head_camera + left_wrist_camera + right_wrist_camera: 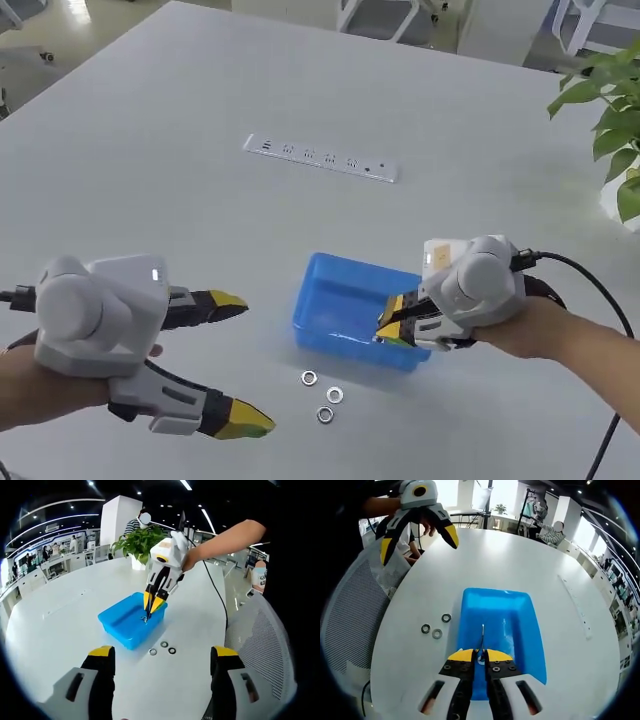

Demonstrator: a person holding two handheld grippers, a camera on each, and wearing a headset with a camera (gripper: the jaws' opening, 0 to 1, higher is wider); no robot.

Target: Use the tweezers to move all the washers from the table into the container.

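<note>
1. The right tongs (480, 656) were closed tight on the tweezers (482, 635), gripping them near their back end. The thin points reached forward past the yellow tips.
2. The tweezers hung over the inside of the blue container (495, 600), points aimed at its floor. In the right gripper view their long axis ran roughly along the length of the container. Whether the points held a washer was too small to tell.
3. Three washers (325, 414) lay on the table (200, 220) in a loose cluster, just beside the container's near long wall and outside it. They were close together, though it was unclear whether they touched.
4. From the right tongs (392, 325), the washers lay to the left and toward the person, across the container wall. In the head view they sat roughly between the two tongs.
5. The left tongs (240, 360) were spread wide, empty, and held above the table short of the washers. They were about as near to the cluster as the right ones, but carried no tool.
6. My judgement was that the next pick would fall to the right tongs. The tweezers would have to rise clear of the wall, swing left and come down on one ring, and the flat, thin washers would likely be fiddly to pinch.
</note>
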